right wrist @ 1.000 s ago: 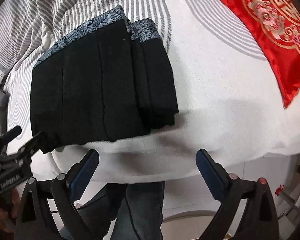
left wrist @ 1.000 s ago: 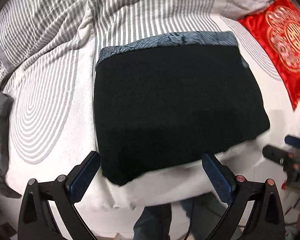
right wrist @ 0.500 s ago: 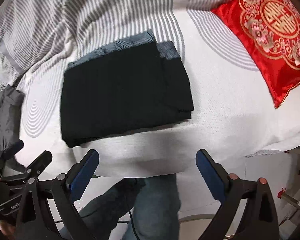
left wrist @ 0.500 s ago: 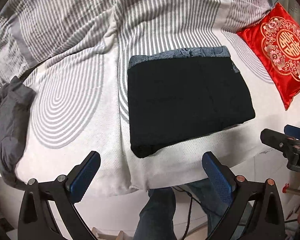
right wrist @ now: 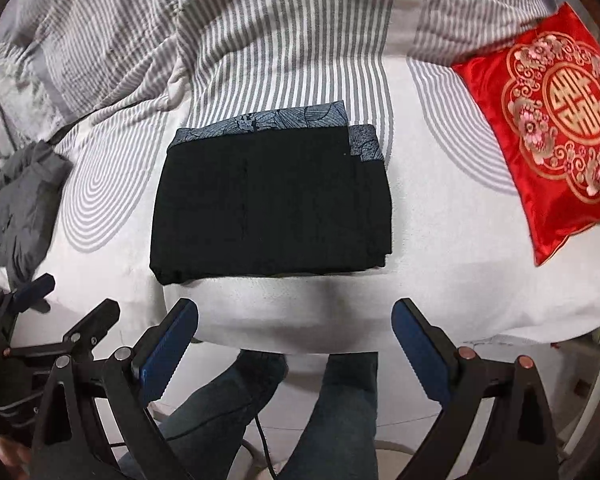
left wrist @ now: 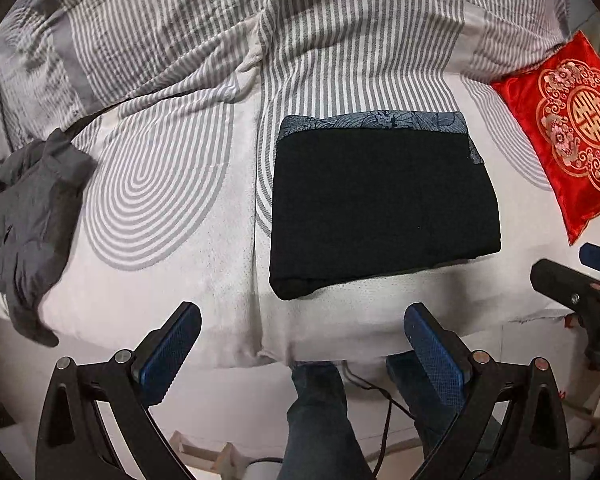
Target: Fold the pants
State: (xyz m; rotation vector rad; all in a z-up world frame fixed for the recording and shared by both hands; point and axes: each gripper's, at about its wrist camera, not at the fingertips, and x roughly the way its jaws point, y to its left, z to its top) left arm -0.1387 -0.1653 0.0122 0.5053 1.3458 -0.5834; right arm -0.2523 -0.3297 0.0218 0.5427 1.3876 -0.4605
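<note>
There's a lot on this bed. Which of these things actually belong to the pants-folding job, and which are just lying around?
Part of the job:
- black pants, folded into a flat rectangle on the bed
- left claw, open, empty
- right claw, open, empty

Just lying about:
- red embroidered cushion, right of the pants
- crumpled grey garment, at the left edge
- striped bedding

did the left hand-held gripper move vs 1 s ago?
Yes. The left hand-held gripper has backed away from the folded black pants: against the bed edge, pants now look smaller and farther, with floor visible below.
</note>
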